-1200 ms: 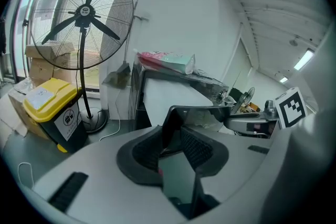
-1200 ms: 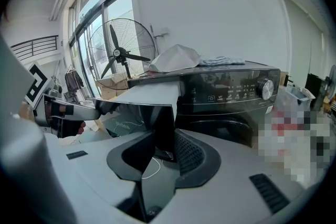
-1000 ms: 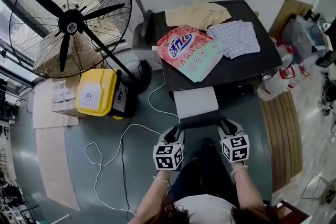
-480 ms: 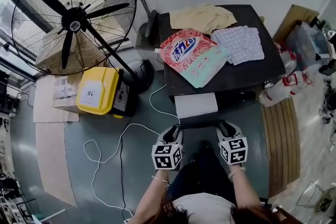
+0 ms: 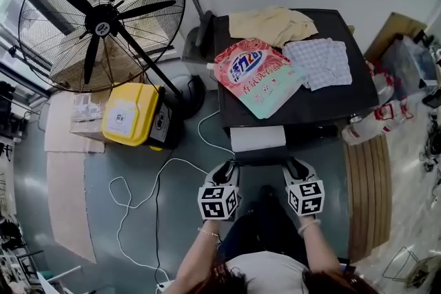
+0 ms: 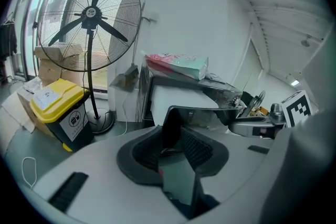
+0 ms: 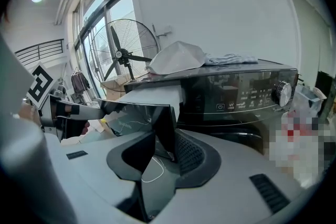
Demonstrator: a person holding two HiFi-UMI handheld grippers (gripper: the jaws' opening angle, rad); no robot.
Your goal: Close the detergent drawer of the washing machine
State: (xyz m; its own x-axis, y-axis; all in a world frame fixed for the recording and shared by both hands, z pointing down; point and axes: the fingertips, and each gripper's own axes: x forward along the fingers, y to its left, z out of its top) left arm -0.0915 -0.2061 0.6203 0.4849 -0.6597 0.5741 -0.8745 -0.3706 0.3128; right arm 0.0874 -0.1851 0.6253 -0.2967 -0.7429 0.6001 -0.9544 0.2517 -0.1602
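Note:
The black washing machine [image 5: 324,103] has its white detergent drawer [image 5: 257,138] partly pulled out, ending in a glossy black front panel [image 5: 260,156]. My left gripper [image 5: 227,169] is at the panel's left end and my right gripper [image 5: 293,167] is at its right end. In the left gripper view the panel [image 6: 197,113] passes between the pads of the left gripper [image 6: 176,147], which are closed on it. In the right gripper view the panel [image 7: 136,115] lies the same way in the right gripper [image 7: 164,144], beside the control panel [image 7: 247,94].
A detergent bag [image 5: 258,76], a beige cloth [image 5: 272,23] and a checked cloth [image 5: 318,62] lie on the machine's top. A big standing fan [image 5: 102,14] and a yellow bin [image 5: 127,115] are at the left. A white cable [image 5: 158,179] loops over the floor. Wooden slats [image 5: 365,189] lie at the right.
Both grippers have moved toward the machine with the front panel between them. Less of the drawer's white top shows now.

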